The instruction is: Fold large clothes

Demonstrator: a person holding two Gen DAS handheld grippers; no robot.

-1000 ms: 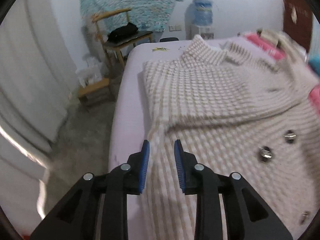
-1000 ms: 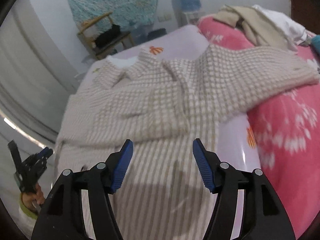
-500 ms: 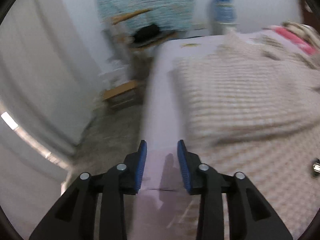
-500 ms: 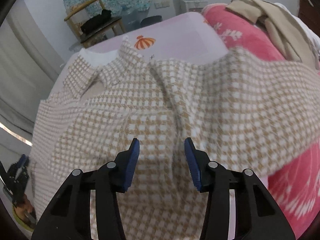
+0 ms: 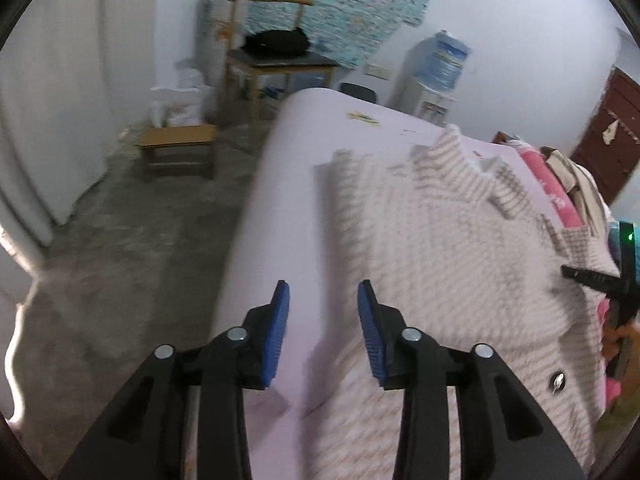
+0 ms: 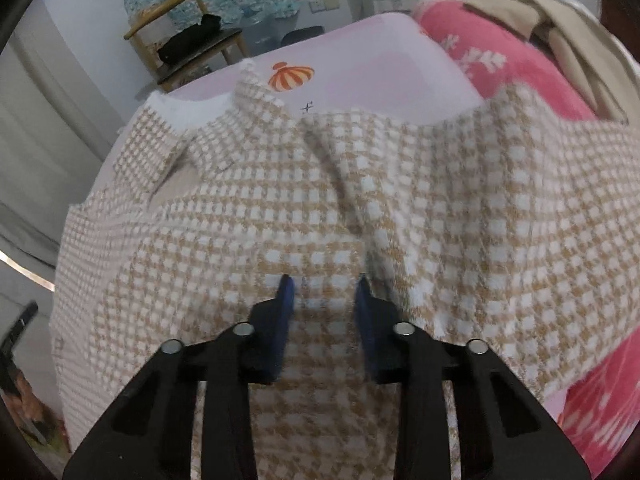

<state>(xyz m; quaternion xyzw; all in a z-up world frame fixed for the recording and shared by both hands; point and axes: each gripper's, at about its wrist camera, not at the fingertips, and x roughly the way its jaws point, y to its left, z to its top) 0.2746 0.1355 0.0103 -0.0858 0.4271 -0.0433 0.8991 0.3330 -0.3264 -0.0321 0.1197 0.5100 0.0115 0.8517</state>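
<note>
A large beige-and-white checked coat (image 6: 280, 208) lies spread on the lilac bed (image 6: 372, 68), collar toward the far end. My right gripper (image 6: 325, 292) is open low over the coat's middle, its blue pads (image 6: 285, 296) close to the cloth beside a raised fold. My left gripper (image 5: 322, 312) is open and empty over the bare sheet (image 5: 280, 208) at the bed's left edge, just left of the coat (image 5: 440, 248). The right gripper (image 5: 616, 280) shows at the right edge of the left wrist view.
A pink blanket (image 6: 500, 64) with beige clothes (image 6: 560, 32) lies on the bed's right side. A wooden chair (image 5: 276, 52) with a black bag, a low stool (image 5: 180, 148) and a water dispenser (image 5: 440, 72) stand beyond the bed. Concrete floor (image 5: 120, 260) lies left.
My right gripper has moved forward and down onto the coat and its jaws have narrowed. My left gripper has swung left off the coat, over the bare sheet at the bed's edge.
</note>
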